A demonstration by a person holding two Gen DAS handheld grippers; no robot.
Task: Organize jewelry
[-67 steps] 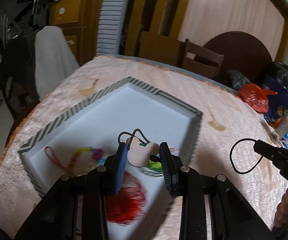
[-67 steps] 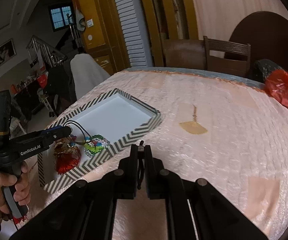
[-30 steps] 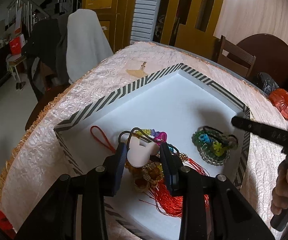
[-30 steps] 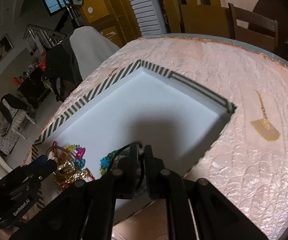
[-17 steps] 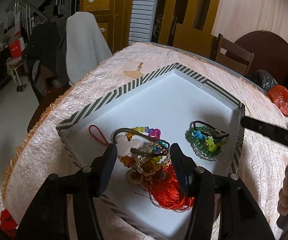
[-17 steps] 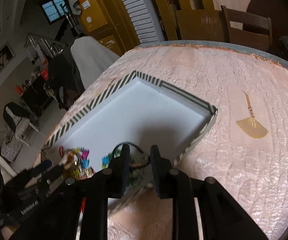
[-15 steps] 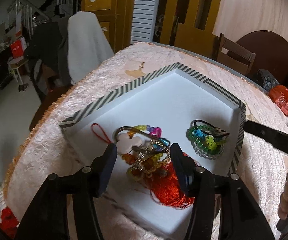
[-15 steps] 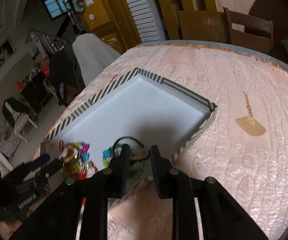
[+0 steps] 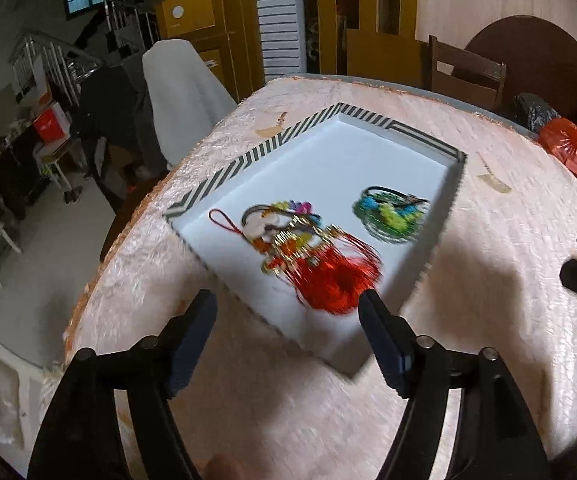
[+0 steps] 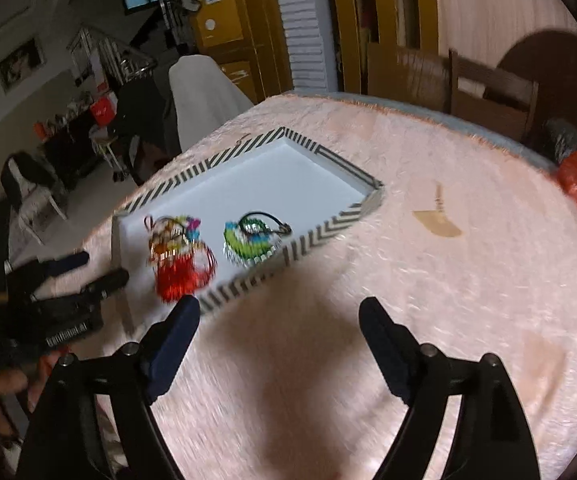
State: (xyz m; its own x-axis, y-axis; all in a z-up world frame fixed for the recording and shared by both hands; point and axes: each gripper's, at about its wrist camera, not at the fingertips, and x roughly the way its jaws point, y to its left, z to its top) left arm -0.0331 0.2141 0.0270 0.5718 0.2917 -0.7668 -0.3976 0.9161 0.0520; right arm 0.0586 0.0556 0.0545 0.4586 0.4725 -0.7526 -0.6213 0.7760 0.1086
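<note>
A white tray with a black-and-white striped rim [image 9: 400, 130] [image 10: 316, 232] sits on the pink table. Inside it lies a heap of jewelry with a red tassel [image 9: 328, 276] [image 10: 180, 268], a pale mouse-shaped pendant [image 9: 262, 228] and coloured beads. Beside the heap rests a green-and-blue beaded piece with a black cord [image 9: 390, 214] [image 10: 254, 236]. My left gripper [image 9: 286, 304] hangs above the tray's near edge, its jaws opening with nothing between them. My right gripper [image 10: 274, 310] is over the cloth near the tray's corner, its jaws opening too and empty.
The pink textured tablecloth [image 10: 428, 288] covers a round table whose edge drops off at the left. Gold fan-shaped stickers [image 10: 438, 226] [image 9: 492, 180] lie on the cloth. A red bag [image 9: 568, 148] and dark items sit at the far right. Wooden chairs [image 9: 464, 72] stand behind.
Both grippers let go of their jewelry into the tray, spread their jaws wide and pulled back and up from it. The pendant and the beaded piece now lie in the tray.
</note>
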